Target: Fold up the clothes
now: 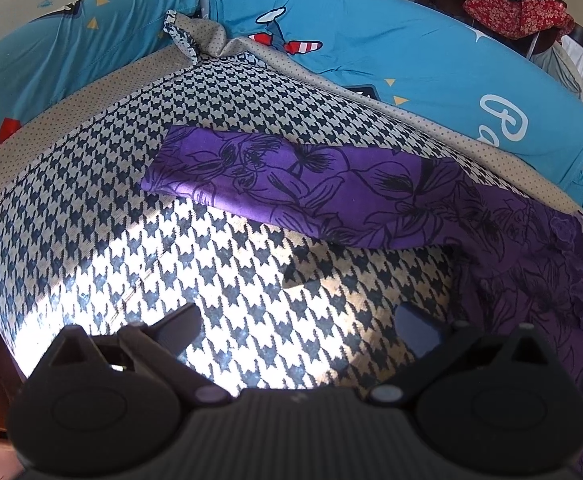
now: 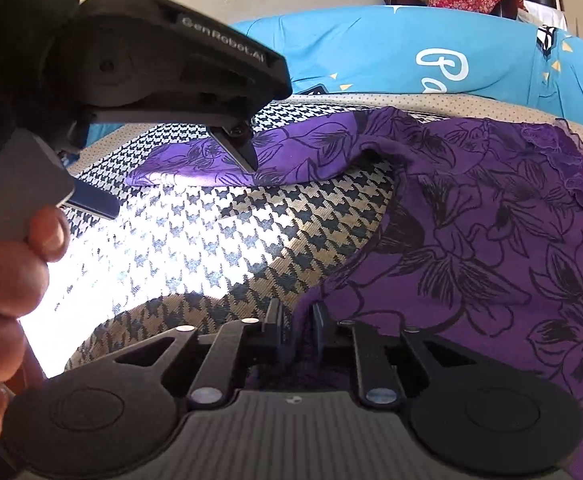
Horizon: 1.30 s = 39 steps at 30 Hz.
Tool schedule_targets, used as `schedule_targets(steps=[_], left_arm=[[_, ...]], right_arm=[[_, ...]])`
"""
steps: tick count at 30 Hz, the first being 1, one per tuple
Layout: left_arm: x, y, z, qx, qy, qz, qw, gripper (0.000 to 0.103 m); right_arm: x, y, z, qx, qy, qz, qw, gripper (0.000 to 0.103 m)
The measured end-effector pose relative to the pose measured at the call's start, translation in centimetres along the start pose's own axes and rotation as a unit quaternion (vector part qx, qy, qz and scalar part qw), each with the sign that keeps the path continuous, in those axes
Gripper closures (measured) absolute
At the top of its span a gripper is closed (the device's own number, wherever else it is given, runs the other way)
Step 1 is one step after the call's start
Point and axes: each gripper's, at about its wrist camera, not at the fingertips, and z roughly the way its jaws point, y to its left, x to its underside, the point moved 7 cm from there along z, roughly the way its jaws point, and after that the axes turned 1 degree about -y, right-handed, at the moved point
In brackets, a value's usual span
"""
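A houndstooth-covered bed point(image 1: 103, 208) carries a purple floral garment point(image 1: 331, 196), seemingly partly folded.

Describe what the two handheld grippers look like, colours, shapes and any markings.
Both are matte black plastic. The right gripper has a ribbed grey centre plate, two round black discs at the sides, angled link bars with silver rivets, and flat dark-blue fingers. The left gripper has a rounded black housing printed "GenRobot.AI" in pale letters and tapers to pointed tips. No cables show. A bare hand holds it, no sleeve visible.
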Motion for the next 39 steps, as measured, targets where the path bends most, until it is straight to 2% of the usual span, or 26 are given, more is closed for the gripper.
schedule_targets(steps=[5, 9, 13, 15, 19, 23, 27, 31, 36, 39], left_arm=[[1.1, -2.2, -0.1, 0.022, 0.006, 0.046, 0.9987, 0.0], [1.8, -3.4, -0.2, 0.032, 0.006, 0.072, 0.9969, 0.0], [2.1, -3.7, 0.0, 0.037, 0.012, 0.072, 0.9966, 0.0], [2.3, -3.9, 0.1, 0.041, 0.017, 0.072, 0.9964, 0.0], [2.6, -4.3, 0.5, 0.044, 0.027, 0.074, 0.9959, 0.0], [2.8, -4.3, 0.7, 0.041, 0.026, 0.081, 0.9955, 0.0], [2.9, -4.1, 0.9, 0.037, 0.03, 0.083, 0.9954, 0.0], [3.0, -3.8, 1.1, 0.032, 0.032, 0.083, 0.9955, 0.0], [3.0, -3.7, 1.2, 0.03, 0.034, 0.08, 0.9958, 0.0], [3.1, -3.8, 1.2, 0.029, 0.033, 0.085, 0.9954, 0.0]], right_arm=[[1.6, -0.4, -4.3, -0.025, 0.003, -0.035, 0.999, 0.077], [4.9, -1.7, -8.3, -0.028, 0.016, -0.055, 0.998, 0.065], [8.3, -2.8, -11.4, -0.017, 0.031, -0.077, 0.996, 0.06], [9.5, -3.3, -12.2, -0.015, 0.038, -0.08, 0.996, 0.056], [10.1, -3.4, -12.7, -0.017, 0.04, -0.077, 0.996, 0.056], [9.8, -1.9, -13.0, -0.034, 0.026, -0.116, 0.992, 0.056], [10.0, 0.3, -12.3, -0.058, 0.025, -0.176, 0.982, 0.055], [11.2, 0.9, -11.0, -0.033, 0.044, -0.234, 0.971, 0.053], [12.5, 1.6, -10.5, -0.017, 0.036, -0.3, 0.953, 0.039], [13.2, 2.1, -10.2, -0.008, 0.031, -0.339, 0.94, 0.041]])
